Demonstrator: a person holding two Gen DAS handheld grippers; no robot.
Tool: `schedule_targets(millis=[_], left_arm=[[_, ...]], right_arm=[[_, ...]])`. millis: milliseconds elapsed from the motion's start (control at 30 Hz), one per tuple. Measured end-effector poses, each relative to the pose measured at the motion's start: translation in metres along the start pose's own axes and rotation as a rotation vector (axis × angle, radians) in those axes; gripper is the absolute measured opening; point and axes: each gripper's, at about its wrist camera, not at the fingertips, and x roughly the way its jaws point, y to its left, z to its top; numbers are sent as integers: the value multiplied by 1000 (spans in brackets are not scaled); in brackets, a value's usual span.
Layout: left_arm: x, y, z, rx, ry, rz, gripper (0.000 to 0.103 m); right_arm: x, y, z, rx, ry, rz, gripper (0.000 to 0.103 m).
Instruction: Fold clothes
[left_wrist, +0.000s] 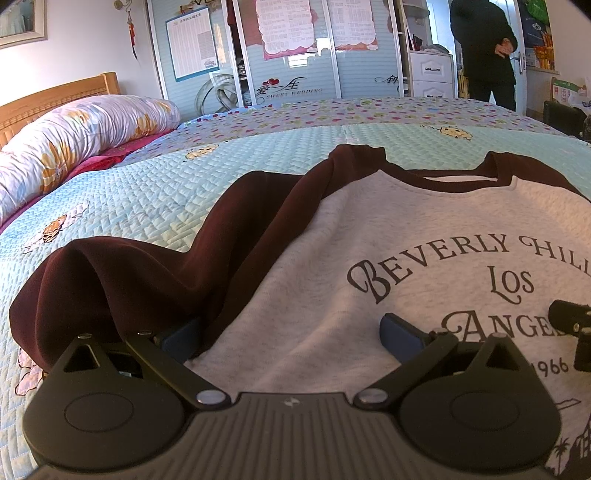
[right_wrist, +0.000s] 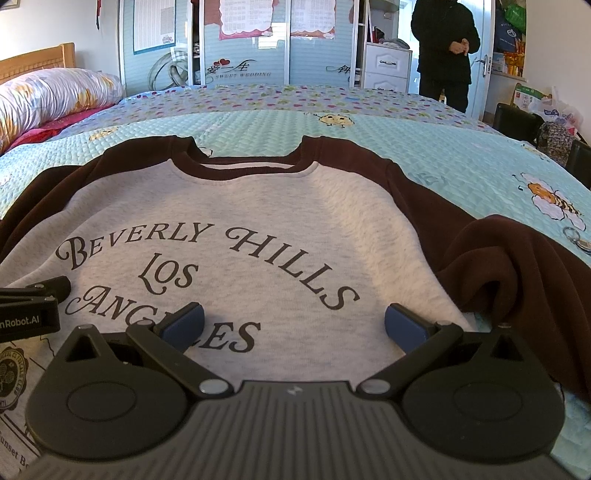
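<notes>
Nearest, the left gripper (left_wrist: 291, 334) and right gripper (right_wrist: 293, 325) hover with fingers spread, holding nothing, over the sweatshirt (right_wrist: 236, 221) lying face-up, unfolded, on the bed (right_wrist: 443, 147), whose 2 bunched sleeves could drag skewed and spoil a fold.

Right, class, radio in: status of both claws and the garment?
Left claw open, right claw open. Grey-and-maroon printed sweatshirt flat on bed, unfolded. Small metal keyring beside right sleeve.
</notes>
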Motion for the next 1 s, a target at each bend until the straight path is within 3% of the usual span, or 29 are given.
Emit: schedule_targets(millis=[267, 633, 700, 800, 900, 1000], left_arm=[[0, 0, 0, 0, 1, -1, 103], [0, 0, 1, 0, 1, -1, 103], [0, 0, 1, 0, 1, -1, 103], [0, 0, 1, 0, 1, -1, 103], [0, 0, 1, 0, 1, -1, 103], [0, 0, 1, 0, 1, -1, 103]], right_arm=[[-2, 2, 2, 6, 23, -14, 103], [-116, 9, 3, 231, 331, 96, 103], [-149, 9, 8, 276, 373, 80, 102], [-217, 11, 36, 313, 340, 52, 103], [-281, 35, 84, 206, 283, -46, 103], [-344, 62, 128, 124, 190, 7, 103]])
